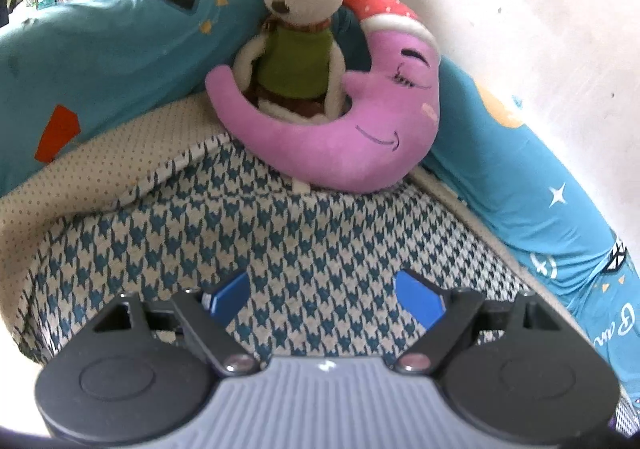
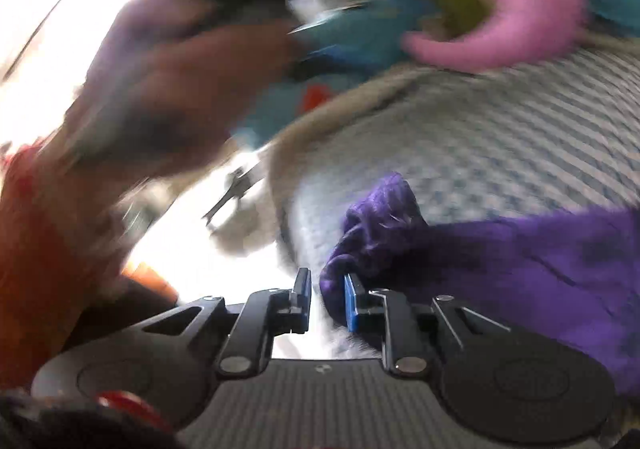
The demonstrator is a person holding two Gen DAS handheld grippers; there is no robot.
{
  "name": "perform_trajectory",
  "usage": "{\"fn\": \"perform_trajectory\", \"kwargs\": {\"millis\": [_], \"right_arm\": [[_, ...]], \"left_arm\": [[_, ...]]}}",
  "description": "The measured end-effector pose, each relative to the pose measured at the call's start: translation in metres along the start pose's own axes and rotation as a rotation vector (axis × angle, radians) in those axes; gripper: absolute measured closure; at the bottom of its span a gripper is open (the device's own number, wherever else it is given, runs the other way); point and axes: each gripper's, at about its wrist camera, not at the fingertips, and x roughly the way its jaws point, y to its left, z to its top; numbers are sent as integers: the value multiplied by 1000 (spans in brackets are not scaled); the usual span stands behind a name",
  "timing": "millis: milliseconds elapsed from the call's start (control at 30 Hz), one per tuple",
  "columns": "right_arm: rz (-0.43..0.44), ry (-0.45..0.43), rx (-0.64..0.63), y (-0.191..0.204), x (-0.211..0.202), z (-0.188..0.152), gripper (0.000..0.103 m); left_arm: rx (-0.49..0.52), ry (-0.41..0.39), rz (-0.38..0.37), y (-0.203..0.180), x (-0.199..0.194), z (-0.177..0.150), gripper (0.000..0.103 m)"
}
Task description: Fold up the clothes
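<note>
Purple cloth [image 2: 500, 261] lies on the houndstooth blanket [image 1: 280, 233], its bunched end just beyond your right gripper [image 2: 328, 301]; whether those narrowly parted fingers pinch it, blur hides. Your left gripper [image 1: 324, 297] hangs spread wide above that blanket, holding nothing, facing the pink moon pillow [image 1: 332, 137] at the blanket's far edge.

The left gripper [image 1: 322, 297] has a grey ribbed body in the middle with a small white mark on it. On each side sits a black round housing with a circular cap. Black linkage arms are fixed with silver screws and carry blue pads [image 1: 420, 301]. The right gripper [image 2: 327, 299] is built the same way: ribbed body, black round housings, silver screws, blue pads. In the blurred right wrist view a red sleeve [image 2: 44, 249] shows at the left edge.
</note>
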Motion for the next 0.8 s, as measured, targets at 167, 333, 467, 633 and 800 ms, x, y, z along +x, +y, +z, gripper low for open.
{"fn": "perform_trajectory", "kwargs": {"millis": [167,333,467,633,800], "right_arm": [[-33,39,-36,6,-15,1,72],[-154,22,-9,-5,-43,2,68],[-271,2,28,-16,-67,3,68],[-375,-40,68,-29,-105,-2,63],[-452,-77,158,-48,-143,-16,61]], "left_arm": [[41,-2,6,-12,2,-3,19],[106,35,-42,-36,14,-14,19],[162,65,-108,-63,25,-27,20],[225,94,-157,-95,40,-45,20],[258,133,-182,-123,56,-60,20]]}}
